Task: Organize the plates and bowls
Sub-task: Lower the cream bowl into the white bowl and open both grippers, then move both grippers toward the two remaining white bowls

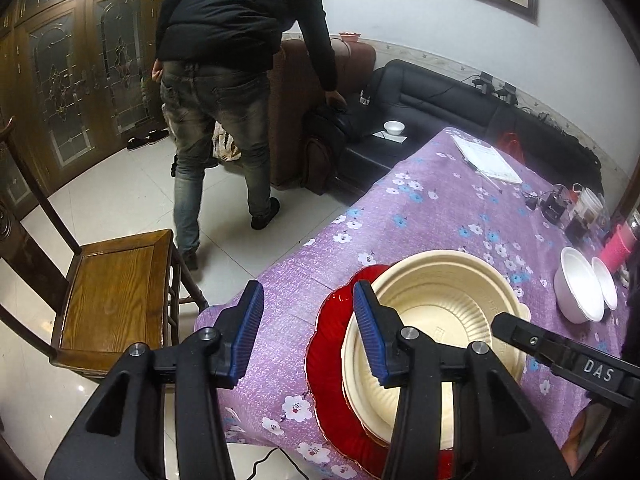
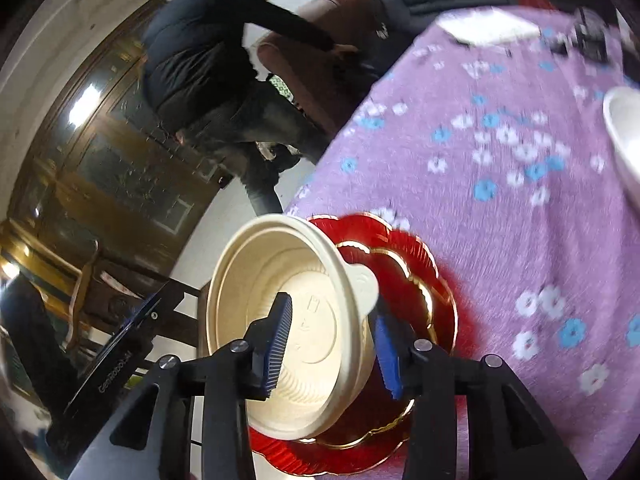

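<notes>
Nearest the left gripper (image 1: 310, 328), its two blue-padded fingers (image 1: 370, 332) stand partly open with nothing between them but cloth and the red plate's edge; the right-hand finger overlaps the near rim of the cream bowl (image 1: 436, 320) without pinching it. The right gripper (image 2: 334, 344) is also partly open: one finger sits inside the same bowl and the other just outside its wall, below the small tab on the rim. The wall passes between them, but a gap shows at the pads, so it looks let go rather than gripped.

Under and just beyond the fingers, the cream bowl rests on a stack of red scalloped plates (image 1: 332, 360) with gold edging, close to the near corner of the tabletop (image 1: 420, 208) with its purple flowered cloth. From the right wrist the bowl looks tilted, though blur and lens warp make that hard to trust.

Further off, to the right of the left fingers, two white bowls (image 1: 578, 290) sit nested together. Beyond them lie papers and some jars.

The step in hand appears to be setting the cream bowl on the plate stack. Next, both grippers need to draw clear without dragging the bowl, then reach across for the white bowls.
</notes>
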Available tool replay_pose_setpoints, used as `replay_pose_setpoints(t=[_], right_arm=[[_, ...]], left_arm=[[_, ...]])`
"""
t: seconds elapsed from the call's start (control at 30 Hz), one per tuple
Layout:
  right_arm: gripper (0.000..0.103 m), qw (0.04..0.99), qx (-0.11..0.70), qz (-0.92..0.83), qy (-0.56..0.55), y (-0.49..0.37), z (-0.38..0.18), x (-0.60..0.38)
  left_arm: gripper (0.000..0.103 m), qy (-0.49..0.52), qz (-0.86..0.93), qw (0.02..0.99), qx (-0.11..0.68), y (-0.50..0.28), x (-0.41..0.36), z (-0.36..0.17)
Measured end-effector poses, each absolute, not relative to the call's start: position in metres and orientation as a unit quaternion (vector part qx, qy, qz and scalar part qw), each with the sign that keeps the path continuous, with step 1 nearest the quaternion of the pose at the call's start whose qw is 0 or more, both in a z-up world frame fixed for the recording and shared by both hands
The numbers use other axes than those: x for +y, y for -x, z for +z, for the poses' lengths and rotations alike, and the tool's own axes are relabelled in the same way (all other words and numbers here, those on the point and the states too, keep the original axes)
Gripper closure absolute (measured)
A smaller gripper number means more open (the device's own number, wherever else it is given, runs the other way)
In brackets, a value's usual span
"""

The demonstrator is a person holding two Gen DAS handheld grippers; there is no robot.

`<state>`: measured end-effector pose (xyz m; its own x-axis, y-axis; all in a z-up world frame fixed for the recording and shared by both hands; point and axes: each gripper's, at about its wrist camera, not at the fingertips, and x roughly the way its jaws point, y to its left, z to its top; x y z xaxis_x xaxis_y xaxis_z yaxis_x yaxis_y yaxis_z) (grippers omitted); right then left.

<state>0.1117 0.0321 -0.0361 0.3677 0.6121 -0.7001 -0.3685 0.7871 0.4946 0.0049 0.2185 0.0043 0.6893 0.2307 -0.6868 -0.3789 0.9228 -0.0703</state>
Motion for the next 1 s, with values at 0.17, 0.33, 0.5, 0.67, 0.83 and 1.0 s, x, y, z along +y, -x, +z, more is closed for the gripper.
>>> replay_pose_setpoints(t=[0.17, 0.33, 0.5, 0.67, 0.83, 1.0], right_arm=[[0.058, 0.849, 0.428, 0.291, -0.107, -0.107, -0.008, 0.021], [0.049, 0.882, 0.383, 0.250, -0.110, -0.125, 0.004, 0.017], [0.049, 0.891, 0.386, 0.231, -0.070, -0.143, -0.009, 0.041], [0.050, 0.888, 0.411, 0.206, -0.017, -0.145, -0.035, 0.060], [0.050, 0.886, 0.409, 0.215, -0.043, -0.142, -0.028, 0.048], [0.051, 0.876, 0.428, 0.223, -0.012, -0.143, -0.037, 0.059]], left_arm=[[0.058, 0.116, 0.170, 0.912, 0.355, -0.003, 0.225, 0.007], [0.058, 0.128, 0.168, 0.908, 0.361, -0.003, 0.230, 0.005], [0.058, 0.133, 0.164, 0.908, 0.363, -0.002, 0.230, 0.006], [0.058, 0.134, 0.163, 0.907, 0.364, -0.003, 0.230, 0.005], [0.058, 0.140, 0.162, 0.905, 0.368, -0.005, 0.231, 0.005], [0.058, 0.139, 0.155, 0.904, 0.373, -0.005, 0.227, 0.007]])
